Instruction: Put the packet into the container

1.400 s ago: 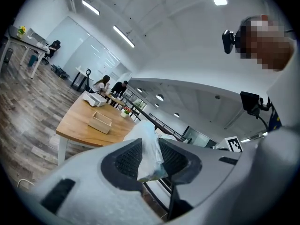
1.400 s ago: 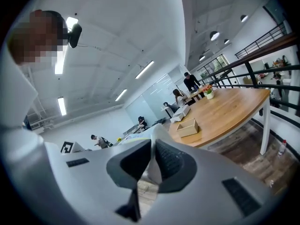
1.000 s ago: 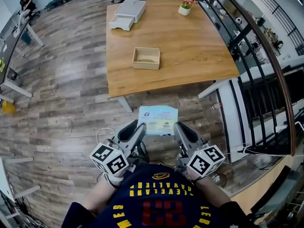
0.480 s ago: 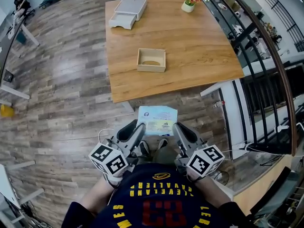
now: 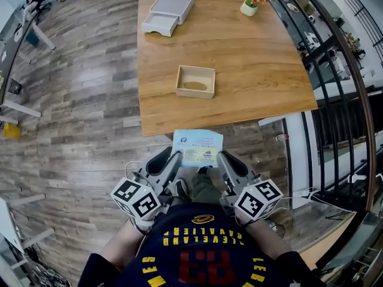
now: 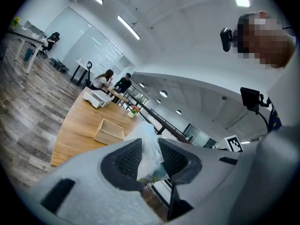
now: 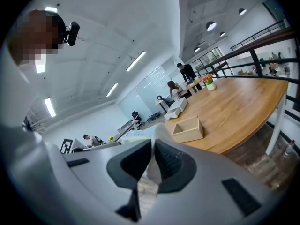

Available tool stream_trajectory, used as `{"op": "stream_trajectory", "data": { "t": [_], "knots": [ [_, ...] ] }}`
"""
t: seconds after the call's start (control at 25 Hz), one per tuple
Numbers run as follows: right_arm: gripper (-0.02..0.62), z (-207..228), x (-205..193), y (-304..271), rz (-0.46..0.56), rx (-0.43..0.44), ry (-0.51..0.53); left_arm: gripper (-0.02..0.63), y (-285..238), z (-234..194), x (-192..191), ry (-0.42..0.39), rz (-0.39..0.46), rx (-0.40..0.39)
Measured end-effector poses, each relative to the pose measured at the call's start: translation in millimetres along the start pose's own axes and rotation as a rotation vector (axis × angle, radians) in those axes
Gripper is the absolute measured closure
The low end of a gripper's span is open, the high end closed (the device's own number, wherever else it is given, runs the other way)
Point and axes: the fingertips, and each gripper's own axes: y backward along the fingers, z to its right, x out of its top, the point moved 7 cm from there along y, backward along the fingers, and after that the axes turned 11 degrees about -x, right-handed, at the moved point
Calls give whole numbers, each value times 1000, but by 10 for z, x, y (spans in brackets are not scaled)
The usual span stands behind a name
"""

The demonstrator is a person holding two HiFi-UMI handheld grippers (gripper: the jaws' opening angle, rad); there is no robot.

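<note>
A pale blue-and-white packet is held flat between both grippers, in front of my chest and just short of the table's near edge. My left gripper is shut on the packet's left edge, where clear plastic shows between its jaws. My right gripper is shut on the right edge, a thin white strip of the packet pinched there. The container, a small open wooden box, sits on the wooden table ahead; it also shows as the box and the box.
A white drawer unit and a small potted plant stand at the table's far end. A black railing runs along the right. Wood floor lies to the left. People sit at a far desk.
I have stepped closer to the table: it and the box have slid nearer in the head view. The packet stays held the same way between both grippers.
</note>
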Motion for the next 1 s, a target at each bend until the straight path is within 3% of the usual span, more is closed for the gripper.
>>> {"op": "stream_trajectory", "data": {
  "t": [0.48,1.0],
  "knots": [
    [563,576,624,-529,-46,61,7,494,-821,-215,316,-30,13,61],
    [565,780,984,-814,-48,122,15,486,-1114,-302,483,-52,7,65]
  ]
}}
